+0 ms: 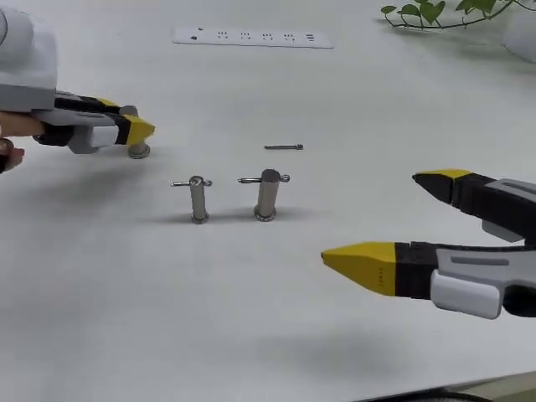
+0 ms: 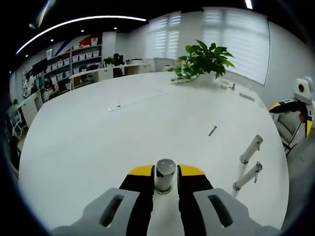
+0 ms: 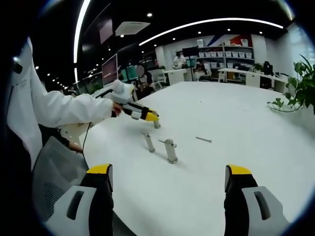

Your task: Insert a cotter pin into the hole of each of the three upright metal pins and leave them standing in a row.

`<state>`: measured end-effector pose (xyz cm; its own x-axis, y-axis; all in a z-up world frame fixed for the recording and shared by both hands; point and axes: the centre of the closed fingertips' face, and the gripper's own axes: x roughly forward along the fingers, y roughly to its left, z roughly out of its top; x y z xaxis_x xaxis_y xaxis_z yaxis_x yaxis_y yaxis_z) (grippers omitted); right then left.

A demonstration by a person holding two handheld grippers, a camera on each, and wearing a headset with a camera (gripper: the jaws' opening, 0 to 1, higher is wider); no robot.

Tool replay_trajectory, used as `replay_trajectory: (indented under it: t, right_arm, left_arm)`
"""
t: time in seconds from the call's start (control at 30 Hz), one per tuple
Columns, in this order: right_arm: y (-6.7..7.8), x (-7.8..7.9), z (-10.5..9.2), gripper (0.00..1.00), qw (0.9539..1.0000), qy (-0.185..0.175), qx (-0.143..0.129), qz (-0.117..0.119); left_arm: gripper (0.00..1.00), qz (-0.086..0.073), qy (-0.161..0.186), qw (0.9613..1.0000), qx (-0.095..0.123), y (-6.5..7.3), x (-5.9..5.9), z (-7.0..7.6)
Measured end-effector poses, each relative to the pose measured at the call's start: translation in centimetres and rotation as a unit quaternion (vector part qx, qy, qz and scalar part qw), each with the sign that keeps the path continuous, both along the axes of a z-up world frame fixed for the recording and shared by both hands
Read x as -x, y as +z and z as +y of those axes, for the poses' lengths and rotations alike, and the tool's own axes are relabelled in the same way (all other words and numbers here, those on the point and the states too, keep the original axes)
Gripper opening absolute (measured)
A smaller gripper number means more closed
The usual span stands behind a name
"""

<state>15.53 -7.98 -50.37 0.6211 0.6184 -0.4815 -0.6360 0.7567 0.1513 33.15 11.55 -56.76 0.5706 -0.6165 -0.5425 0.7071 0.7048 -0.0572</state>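
On the white counter [image 1: 100,318], head view: left tool [image 1: 144,130] is clenched on pin C [image 1: 138,152], upright at far left. Pin A [image 1: 198,199] & pin B [image 1: 267,195] stand side by side at centre. Cotter A [image 1: 181,182] & cotter B [image 1: 249,179] pass through their top holes. The loose cotter pin [image 1: 283,147] lies flat just behind pin B, not touching it. Right tool [image 1: 373,218] hangs released at lower right, jaws wide apart, nothing btw. them. Power strip [image 1: 251,37] & plant [image 1: 435,12] sit well back.

Left gripper view: jaws are shut on pin C [image 2: 165,174] just below its head. Pins A & B stand to the right, w/ the loose cotter pin [image 2: 212,131] beyond them.

Right gripper view: jaws are spread wide. Pin B [image 3: 170,150] is nearest, pin A [image 3: 148,141] is behind it, and pin C is farther off in the left tool [image 3: 150,117]. The loose cotter pin [image 3: 203,139] lies right of pin B.

Handling (judged): the pins look like stiff, smooth steel on a small foot, so apt to tip or slip. Hold them on the shaft, clear of the hole. The loose cotter pin looks thin & light and lies flat, so it is hard to pinch. Take it by the looped end, legs free.

Room: open counter all round. The near edge shows at lower right of the head view, close under the right tool. Pins A & B are the only obstacles btw. the tools, so approach from behind them.
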Motion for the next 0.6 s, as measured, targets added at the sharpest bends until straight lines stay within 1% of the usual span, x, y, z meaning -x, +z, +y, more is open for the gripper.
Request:
replay_trajectory:
  t: [0.03, 0.07, 0.13, 0.17, 0.23, 0.27, 0.3, 0.33, 0.37, 0.4, 0.43, 0.47, 0.53, 0.57, 0.6]
  right_arm:
    - [0.0, 0.0, 0.0, 0.93, 1.0000, 0.001, -0.001, 0.000]
    - [0.0, 0.0, 0.0, 0.92, 1.0000, 0.001, -0.001, 0.000]
    - [-0.2, -0.1, -0.1, 0.92, 1.0000, 0.001, 0.003, 0.000]
    - [-0.2, -0.1, -0.2, 0.92, 1.0000, 0.003, 0.006, 0.000]
    - [-0.3, 0.0, -0.2, 0.92, 0.9999, 0.004, 0.010, 0.002]
    - [-0.4, -0.1, -0.2, 0.92, 0.9999, 0.005, 0.010, 0.002]
    - [-0.4, -0.1, -0.2, 0.92, 0.9999, 0.005, 0.009, 0.002]
    - [-0.3, -0.1, -0.2, 0.92, 0.9999, 0.005, 0.010, 0.001]
    - [-0.3, -0.1, -0.1, 0.92, 0.9999, 0.006, 0.010, 0.000]
    - [-0.3, -0.1, -0.1, 0.92, 0.9999, 0.007, 0.010, 0.000]
    - [-0.2, -0.1, 0.0, 0.92, 0.9999, 0.008, 0.010, -0.001]
    - [-0.2, -0.1, 0.0, 0.92, 0.9999, 0.010, 0.011, -0.001]
    - [-0.2, -0.1, 0.1, 0.92, 0.9998, 0.011, 0.014, -0.002]
    - [-0.3, -0.1, 0.0, 0.91, 0.9997, 0.013, 0.020, -0.003]
    - [-0.4, 0.0, 0.0, 0.91, 0.9995, 0.014, 0.027, -0.001]
  left_arm:
    - [0.11, -0.001, -0.001, 1.0000, -0.006, -0.1, 0.1, 0.0]
    - [0.11, -0.005, -0.005, 0.9999, -0.008, 0.0, 0.3, -0.1]
    - [0.10, -0.009, -0.013, 0.9997, -0.016, 0.1, 0.5, -0.1]
    - [0.10, -0.008, -0.012, 0.9998, -0.013, 0.1, 0.5, -0.1]
    - [0.10, -0.008, -0.014, 0.9998, -0.015, 0.2, 0.6, 0.0]
    - [0.10, -0.013, -0.017, 0.9995, -0.021, 0.3, 0.8, 0.0]
    - [0.10, -0.020, -0.023, 0.9990, -0.031, 0.4, 0.9, 0.0]
    - [0.10, -0.020, -0.022, 0.9989, -0.035, 0.5, 1.0, 0.0]
    - [0.10, -0.019, -0.024, 0.9988, -0.038, 0.5, 0.9, 0.0]
    - [0.10, -0.014, -0.023, 0.9989, -0.037, 0.5, 0.9, 0.1]
    - [0.10, -0.001, -0.019, 0.9992, -0.036, 0.6, 1.1, 0.2]
    - [0.10, 0.001, -0.020, 0.9990, -0.039, 0.7, 1.2, 0.3]
    - [0.10, -0.001, -0.024, 0.9986, -0.047, 1.2, 1.5, 0.4]
    - [0.10, 0.000, -0.024, 0.9986, -0.048, 1.1, 1.3, 0.8]
    - [0.10, -0.001, -0.024, 0.9987, -0.046, 1.4, 1.3, 1.0]
